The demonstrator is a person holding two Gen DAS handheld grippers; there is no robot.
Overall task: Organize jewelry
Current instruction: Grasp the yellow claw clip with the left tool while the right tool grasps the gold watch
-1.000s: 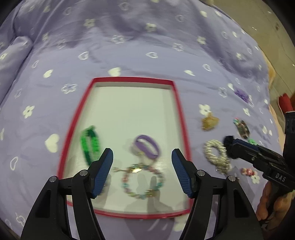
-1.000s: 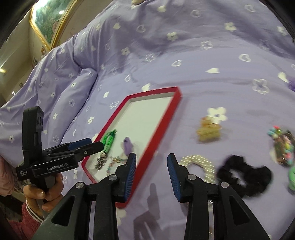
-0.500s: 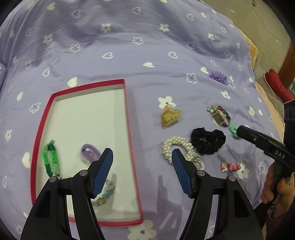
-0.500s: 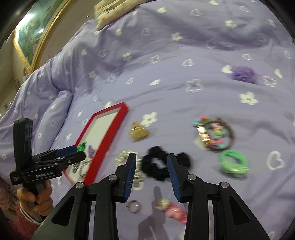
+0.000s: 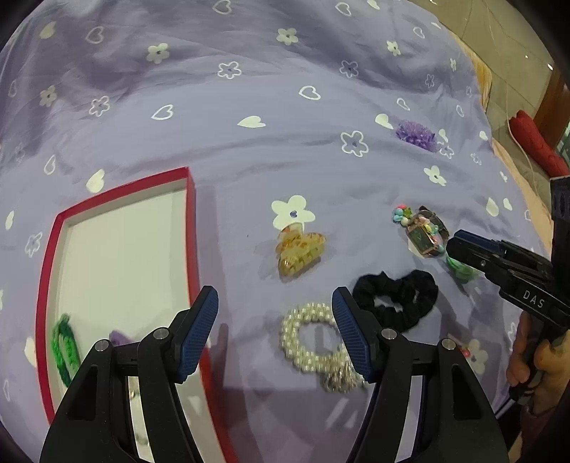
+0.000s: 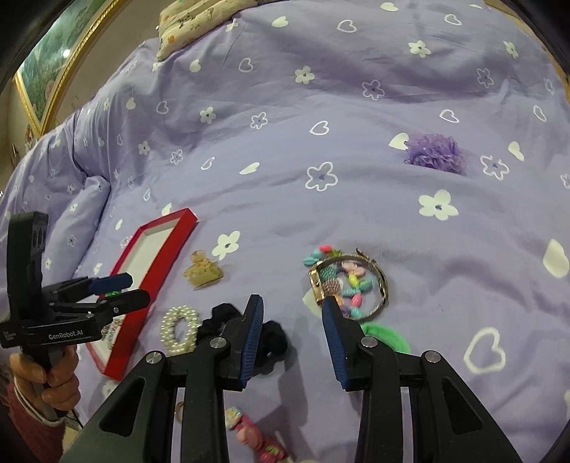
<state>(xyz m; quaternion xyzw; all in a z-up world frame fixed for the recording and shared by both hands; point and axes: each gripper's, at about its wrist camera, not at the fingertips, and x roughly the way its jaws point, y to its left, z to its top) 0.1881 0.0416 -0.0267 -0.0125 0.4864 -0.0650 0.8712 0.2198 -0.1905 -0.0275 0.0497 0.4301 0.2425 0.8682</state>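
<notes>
A red-rimmed white tray (image 5: 190, 228) (image 6: 178, 235) lies on the purple bedspread and holds a green bracelet (image 5: 64, 347) and a purple band (image 5: 119, 336). On the bedspread lie a pearl bracelet (image 5: 306, 338) (image 6: 178, 327), a black scrunchie (image 5: 395, 297) (image 6: 270, 338), an amber hair claw (image 5: 299, 251) (image 6: 203, 272), a watch with coloured beads (image 5: 424, 231) (image 6: 347, 281), a green band (image 6: 386, 336) and a purple flower (image 5: 415, 135) (image 6: 434, 153). My left gripper (image 5: 274, 331) is open and empty over the tray edge and pearl bracelet. My right gripper (image 6: 292, 334) is open and empty, between the scrunchie and the watch.
A pink hair clip (image 6: 254, 434) lies close under my right gripper. A patterned pillow (image 6: 199, 21) sits at the far end of the bed. The bed's right edge, floor and a red object (image 5: 534, 142) show in the left wrist view.
Both grippers have swung right, away from the tray. The left one went from above the tray to the pearl bracelet; the right one from the tray edge to the scrunchie and watch.
</notes>
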